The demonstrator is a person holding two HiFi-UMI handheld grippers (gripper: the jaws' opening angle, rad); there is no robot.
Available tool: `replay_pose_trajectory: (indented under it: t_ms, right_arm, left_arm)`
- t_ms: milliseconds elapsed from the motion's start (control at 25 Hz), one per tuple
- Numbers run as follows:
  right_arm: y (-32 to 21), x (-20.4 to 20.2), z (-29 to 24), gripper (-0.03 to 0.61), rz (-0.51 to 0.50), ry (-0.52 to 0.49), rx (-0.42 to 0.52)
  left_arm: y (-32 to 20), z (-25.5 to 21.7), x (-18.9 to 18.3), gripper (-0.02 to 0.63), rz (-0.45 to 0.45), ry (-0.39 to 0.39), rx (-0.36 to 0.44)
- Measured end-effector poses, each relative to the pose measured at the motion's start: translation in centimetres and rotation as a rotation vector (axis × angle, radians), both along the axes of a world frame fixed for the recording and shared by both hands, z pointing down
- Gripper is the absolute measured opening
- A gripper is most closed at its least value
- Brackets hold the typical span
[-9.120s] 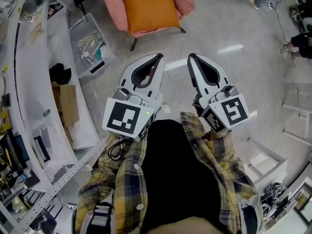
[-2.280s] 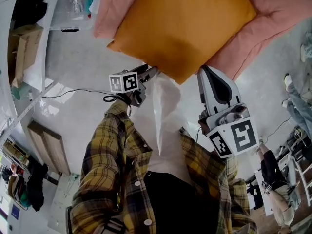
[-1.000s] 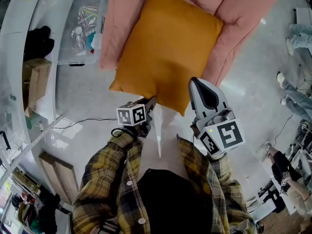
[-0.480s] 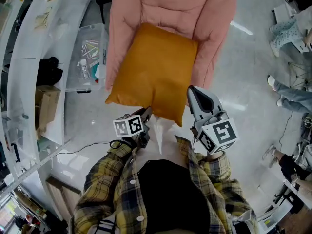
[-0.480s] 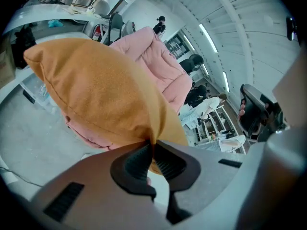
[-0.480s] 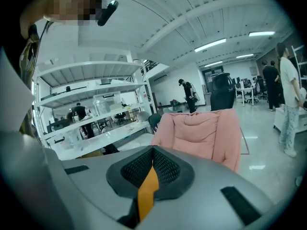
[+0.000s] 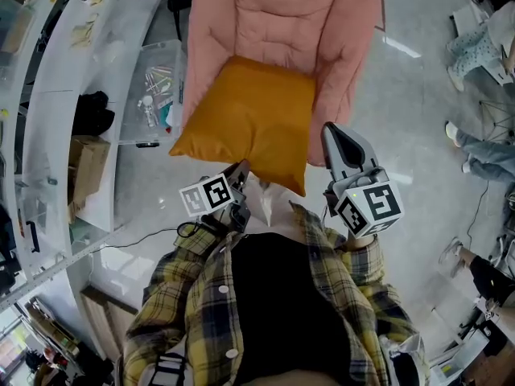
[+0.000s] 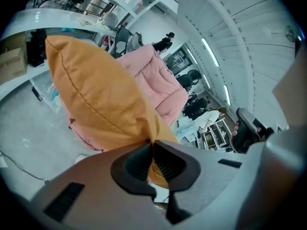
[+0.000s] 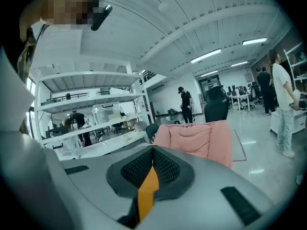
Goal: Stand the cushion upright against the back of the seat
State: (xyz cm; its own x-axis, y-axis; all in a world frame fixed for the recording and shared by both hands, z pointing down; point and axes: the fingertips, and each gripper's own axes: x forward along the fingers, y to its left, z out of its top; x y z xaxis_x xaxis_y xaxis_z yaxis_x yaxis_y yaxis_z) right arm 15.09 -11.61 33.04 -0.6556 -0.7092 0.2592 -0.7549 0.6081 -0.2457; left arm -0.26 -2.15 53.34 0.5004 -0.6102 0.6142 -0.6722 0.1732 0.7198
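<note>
While the left gripper point(image 7: 240, 172) and the right gripper point(image 7: 332, 132) each pinched an edge of the cushion point(image 7: 245, 117), held above the seat point(image 7: 273, 14) front edge, raising both evenly was judged advisable.

shirt point(image 7: 187, 312): yellow plaid | top point(image 7: 282, 312): black | left claw point(image 7: 241, 168): grey | right claw point(image 7: 331, 129): grey

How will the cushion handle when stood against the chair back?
Probably soft: the cushion puckers where the left gripper pinches its corner. Likely light: two small pinches seem to carry it, the right gripper on a thin fold. May slump or tip against the padded chair.
</note>
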Motion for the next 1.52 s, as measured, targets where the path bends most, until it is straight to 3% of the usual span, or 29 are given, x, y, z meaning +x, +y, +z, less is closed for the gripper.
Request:
replay_pose_trajectory:
  t_ms: [440, 600, 720, 1200, 1520]
  right_arm:
    - [-0.3, 3.3, -2.6, 0.017, -0.001, -0.021, 0.074]
    - [-0.9, 4.8, -3.0, 0.017, 0.018, -0.028, 0.083]
    - [-1.6, 5.2, -2.8, 0.017, 0.028, -0.025, 0.080]
    - [-5.7, 4.5, -2.1, 0.017, 0.070, 0.018, 0.054]
    - [-11.0, 2.1, -1.3, 0.017, 0.091, 0.047, 0.033]
  left_arm:
    - [-4.5, -7.4, 4.4, 0.014, -0.096, 0.119, 0.134]
    - [-6.6, -8.8, 4.0, 0.012, -0.150, 0.155, 0.150]
    - [-9.4, -9.9, 2.8, 0.012, -0.170, 0.139, 0.187]
    - [-21.0, -11.1, 2.2, 0.012, -0.078, 0.117, 0.276]
    - [-29.7, -10.9, 1.6, 0.012, -0.015, 0.128, 0.270]
